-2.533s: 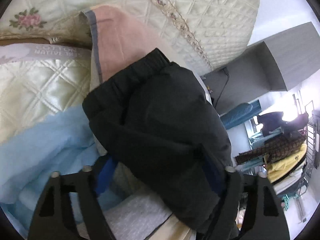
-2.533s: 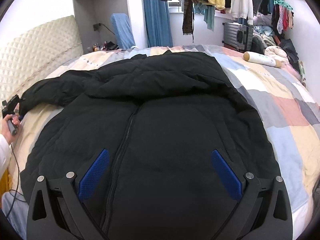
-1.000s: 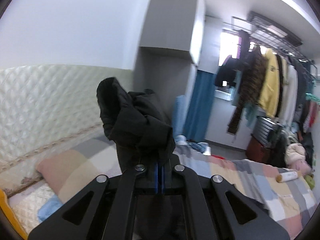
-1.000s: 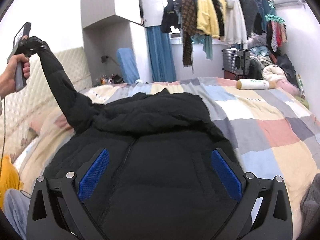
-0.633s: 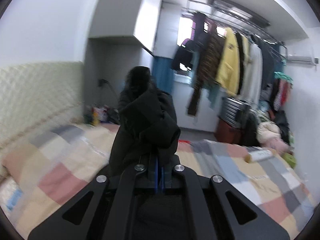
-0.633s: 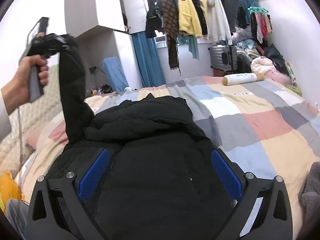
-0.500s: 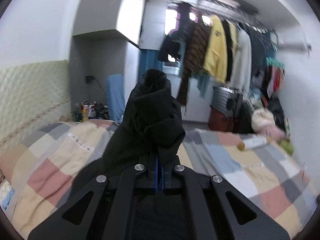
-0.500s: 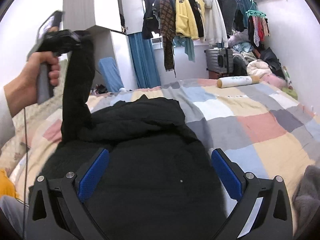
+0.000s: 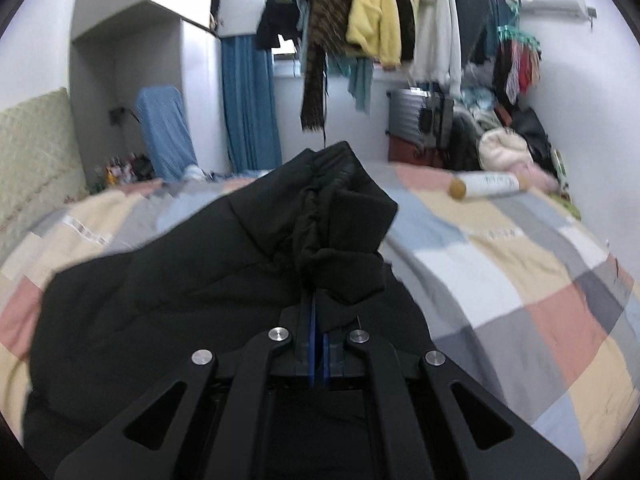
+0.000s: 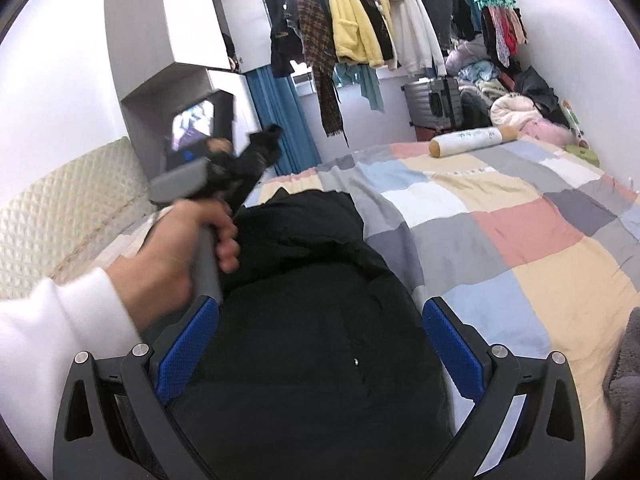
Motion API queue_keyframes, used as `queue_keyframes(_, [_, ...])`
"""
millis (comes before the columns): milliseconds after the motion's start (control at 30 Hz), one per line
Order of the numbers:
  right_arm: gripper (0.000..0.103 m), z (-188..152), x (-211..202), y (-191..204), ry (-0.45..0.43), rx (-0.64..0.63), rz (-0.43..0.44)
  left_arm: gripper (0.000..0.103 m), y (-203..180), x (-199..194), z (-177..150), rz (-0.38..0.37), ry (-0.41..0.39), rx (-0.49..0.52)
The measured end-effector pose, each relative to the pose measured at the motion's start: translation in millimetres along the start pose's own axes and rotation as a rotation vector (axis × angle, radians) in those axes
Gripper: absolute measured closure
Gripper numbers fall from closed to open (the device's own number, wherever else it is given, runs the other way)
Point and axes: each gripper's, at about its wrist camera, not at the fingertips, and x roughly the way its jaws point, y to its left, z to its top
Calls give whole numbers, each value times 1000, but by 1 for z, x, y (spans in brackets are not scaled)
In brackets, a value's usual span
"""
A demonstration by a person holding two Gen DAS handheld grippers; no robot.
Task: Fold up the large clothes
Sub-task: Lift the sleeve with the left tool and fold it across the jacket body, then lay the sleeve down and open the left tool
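Observation:
A large black padded jacket [image 10: 312,360] lies spread on the patchwork quilt [image 10: 520,240] of a bed. My left gripper [image 9: 316,312] is shut on the cuff of the jacket's sleeve [image 9: 340,216], which bunches up above the closed fingers and hangs over the jacket body [image 9: 160,300]. In the right wrist view a hand in a white sleeve [image 10: 180,240] holds that left gripper [image 10: 244,160] over the jacket's left side, the sleeve [image 10: 264,140] trailing from it. My right gripper [image 10: 320,340] stands open just above the jacket's lower part, nothing between its blue pads [image 10: 188,344].
A cream cylinder [image 10: 468,140] lies at the bed's far side. The quilted headboard [image 10: 68,216] is on the left. Hanging clothes [image 10: 360,20], a suitcase [image 10: 432,100] and piled bedding fill the back wall. Grey fabric [image 10: 624,364] sits at the right edge.
The left gripper has swung the sleeve from high on the left, down and across toward the middle of the jacket. The right gripper stays open, shifted slightly.

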Motion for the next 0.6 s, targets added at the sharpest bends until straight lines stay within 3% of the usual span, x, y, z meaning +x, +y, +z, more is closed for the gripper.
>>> queue_keyframes(233, [0,-3,15,-19,31,71,10,101,-22,51,-42,-4,117,62])
queue_keyframes(500, [0,-7,26,-22,63,69,6,101,-20,47,-39,-36,113,21])
queue_keyframes(600, [0,-7,26,-21,57,62,1,91,-18,40,-35,-65,146,-27])
